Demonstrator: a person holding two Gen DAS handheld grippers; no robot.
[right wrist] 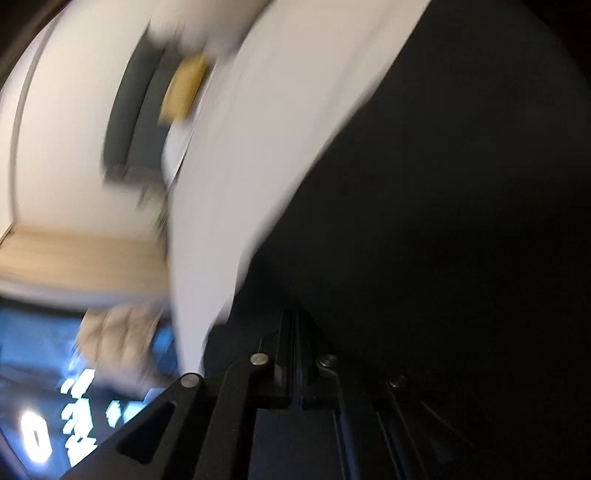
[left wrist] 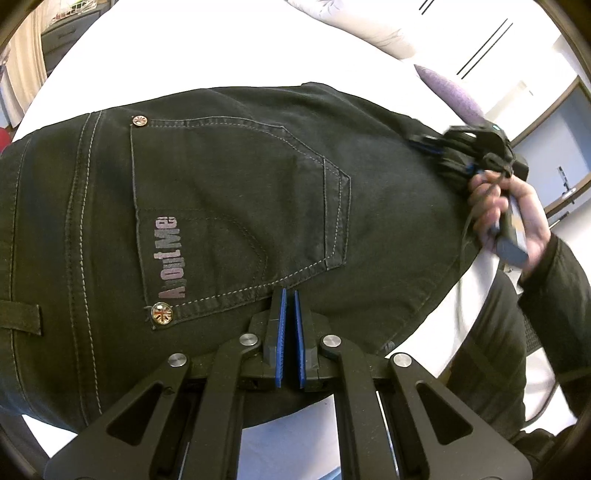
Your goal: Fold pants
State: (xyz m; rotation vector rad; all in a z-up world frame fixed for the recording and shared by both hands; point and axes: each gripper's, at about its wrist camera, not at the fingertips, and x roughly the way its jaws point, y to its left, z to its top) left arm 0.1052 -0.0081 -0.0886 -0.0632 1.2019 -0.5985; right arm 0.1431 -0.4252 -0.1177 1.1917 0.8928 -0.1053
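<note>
A: Pants [left wrist: 229, 221], dark denim, spread seat-up on white bed [left wrist: 221, 48]. Back pocket [left wrist: 240, 206] faces up, flat; printed lettering runs along one edge, a metal rivet [left wrist: 161, 314] at its corner. Whether anything sits inside the pocket, cannot tell.

B: And your claws?

A: Left claw [left wrist: 289, 295] is clenched, blue pads nearly together, tips at the lower seam of the pocket. Whether cloth is pinched between them, I cannot tell. Right claw [left wrist: 428, 142] is at the far edge of the pants, carried in my right hand [left wrist: 506, 206], dark sleeve behind it. From the right wrist view, its fingers [right wrist: 295, 354] are closed together against dark fabric [right wrist: 443, 221]; everything there is smeared by motion, so a grip on cloth is not readable.

B: Surface and room?

A: White sheet under the pants, smooth. Patterned pillow [left wrist: 362, 26] at the head end, a purple cushion [left wrist: 450, 92] beside it. White wall with thin dark lines past that; a framed door or panel at the right. Curtain [left wrist: 22, 74] at the left edge. Right view shows blurred light floor, a yellow patch, nothing sharper.
</note>
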